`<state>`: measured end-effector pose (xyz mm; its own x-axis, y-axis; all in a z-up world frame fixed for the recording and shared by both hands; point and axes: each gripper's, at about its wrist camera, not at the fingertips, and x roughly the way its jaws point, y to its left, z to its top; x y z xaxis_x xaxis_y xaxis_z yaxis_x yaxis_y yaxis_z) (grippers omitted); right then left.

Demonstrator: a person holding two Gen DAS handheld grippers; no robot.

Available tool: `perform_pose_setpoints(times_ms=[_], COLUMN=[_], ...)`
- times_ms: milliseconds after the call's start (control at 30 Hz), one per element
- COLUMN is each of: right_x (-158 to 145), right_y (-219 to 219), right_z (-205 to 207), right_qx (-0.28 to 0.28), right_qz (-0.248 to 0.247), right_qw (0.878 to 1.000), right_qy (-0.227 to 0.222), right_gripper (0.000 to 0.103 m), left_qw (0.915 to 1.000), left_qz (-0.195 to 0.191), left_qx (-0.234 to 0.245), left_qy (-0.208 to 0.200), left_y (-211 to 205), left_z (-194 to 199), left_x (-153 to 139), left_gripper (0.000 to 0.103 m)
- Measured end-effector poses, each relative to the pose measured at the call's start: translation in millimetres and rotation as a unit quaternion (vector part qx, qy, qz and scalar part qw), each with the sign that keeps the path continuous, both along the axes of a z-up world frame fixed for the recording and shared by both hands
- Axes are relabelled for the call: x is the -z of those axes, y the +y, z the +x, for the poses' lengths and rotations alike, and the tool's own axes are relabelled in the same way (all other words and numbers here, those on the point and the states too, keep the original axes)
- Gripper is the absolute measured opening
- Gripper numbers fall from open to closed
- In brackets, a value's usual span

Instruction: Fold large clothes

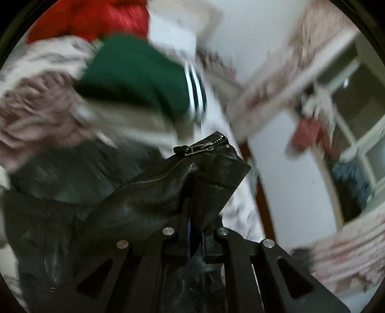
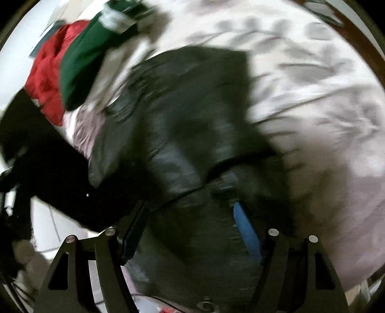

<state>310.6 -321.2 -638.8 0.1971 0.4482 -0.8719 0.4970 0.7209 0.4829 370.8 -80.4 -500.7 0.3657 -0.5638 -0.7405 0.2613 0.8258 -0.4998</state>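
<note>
My left gripper (image 1: 192,216) is shut on a fold of the black leather jacket (image 1: 154,192), close to its metal zipper (image 1: 202,148). From there the jacket hangs down and to the left. In the right wrist view the same jacket (image 2: 182,115) lies spread across the pale bed sheet (image 2: 312,72). My right gripper (image 2: 190,204) stands wide open over the jacket's near part. Leather shows between its fingers, and the blue pad (image 2: 247,231) is bare. Both views are blurred by motion.
A green garment with white stripes (image 1: 134,72) and a red one (image 1: 96,19) lie heaped at the bed's far side, also in the right wrist view as green (image 2: 81,62) and red (image 2: 45,79). A window (image 1: 356,115) and a white wall lie beyond. The floor (image 2: 57,224) shows at lower left.
</note>
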Motion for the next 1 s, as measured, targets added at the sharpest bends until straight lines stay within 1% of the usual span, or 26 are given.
perform_pose_setpoints(times_ms=[67,167,200,233,267,300,333,367,433,500,533,600,633,667,700,767,800,833,867,900,933,967,1000], right_x=[2.3,4.9,4.9,4.1,2.7,0.7,-1.1,-2.2,-7.1,-11.2,-11.6,-10.1,-9.2,-6.8,-2.9,4.3,13.3,21.0,32.2,47.3,55.1,56.8,52.6], right_y=[-18.6,-46.4,-54.9,-62.6,-67.5,-72.6,-76.7,-77.6,-79.1,-75.3,-72.5,-63.7,-58.1,-52.8,-43.3,-23.4,-9.2,0.8,10.6,23.0,30.5,36.3,43.7], right_z=[-4.2,-5.6,-4.6,-2.8,-0.8,2.2,6.3,10.3,24.2,38.5,47.4,62.8,72.1,81.4,94.9,112.1,127.0,134.4,143.6,153.1,157.0,160.9,162.9], right_qx=[0.006,0.016,0.019,0.022,0.024,0.026,0.028,0.028,0.025,0.017,0.011,0.0,-0.006,-0.013,-0.028,-0.059,-0.088,-0.103,-0.121,-0.143,-0.155,-0.16,-0.172], right_qz=[-0.006,-0.006,-0.005,-0.002,0.001,0.005,0.009,0.013,0.024,0.033,0.038,0.048,0.054,0.057,0.06,0.053,0.038,0.032,0.026,0.018,0.011,-0.001,-0.045], right_qw=[1.0,1.0,1.0,1.0,1.0,1.0,1.0,0.999,0.999,0.999,0.999,0.998,0.998,0.997,0.997,0.996,0.995,0.994,0.992,0.989,0.987,0.986,0.983], right_qy=[0.005,0.012,0.011,0.009,0.005,0.0,-0.005,-0.01,-0.023,-0.032,-0.037,-0.042,-0.042,-0.043,-0.045,-0.044,-0.032,-0.025,-0.01,0.017,0.032,0.035,0.032], right_gripper=[0.074,0.074,0.074,0.075,0.075,0.077,0.078,0.078,0.078,0.079,0.079,0.079,0.079,0.079,0.079,0.079,0.079,0.079,0.079,0.079,0.078,0.073,0.048], left_qw=[0.9978,0.9916,0.9904,0.9905,0.9915,0.9919,0.9918,0.9916,0.9928,0.9921,0.9917,0.9868,0.9807,0.976,0.9689,0.95,0.9423,0.9311,0.9217,0.9168,0.918,0.9208,0.9205], left_qz=[0.046,0.083,0.086,0.084,0.081,0.081,0.085,0.088,0.09,0.112,0.121,0.16,0.193,0.213,0.239,0.295,0.313,0.337,0.356,0.366,0.361,0.352,0.352], left_qx=[0.033,0.058,0.06,0.061,0.061,0.063,0.068,0.073,0.066,0.046,0.033,-0.007,-0.032,-0.046,-0.065,-0.102,-0.116,-0.136,-0.148,-0.152,-0.153,-0.155,-0.155], left_qy=[0.035,0.08,0.089,0.09,0.081,0.074,0.067,0.062,0.044,0.031,0.027,0.019,0.013,0.009,0.007,0.018,0.025,0.032,0.039,0.049,0.059,0.067,0.07], left_y=[-32.3,-49.4,-50.8,-49.5,-45.7,-43.3,-42.3,-37.4,-20.6,8.6,21.1,50.9,72.8,85.5,100.5,134.5,148.7,163.4,174.1,180.9,188.3,192.0,191.3], left_z=[-3.7,-10.7,-13.3,-16.9,-21.2,-23.0,-24.1,-25.1,-26.3,-26.9,-21.6,-13.6,-13.0,-11.7,-10.5,-8.5,-7.4,-6.2,-5.0,-3.5,-3.4,-2.8,-1.9], left_x=[34.4,66.0,68.0,65.4,59.0,51.8,44.5,38.4,30.9,15.9,14.9,16.7,16.3,19.5,24.1,41.3,49.7,61.2,72.0,82.4,90.4,99.6,104.4], left_gripper=[0.004,0.006,0.006,0.007,0.011,0.035,0.087,0.103,0.103,0.103,0.103,0.103,0.103,0.103,0.103,0.103,0.103,0.103,0.103,0.103,0.103,0.103,0.103])
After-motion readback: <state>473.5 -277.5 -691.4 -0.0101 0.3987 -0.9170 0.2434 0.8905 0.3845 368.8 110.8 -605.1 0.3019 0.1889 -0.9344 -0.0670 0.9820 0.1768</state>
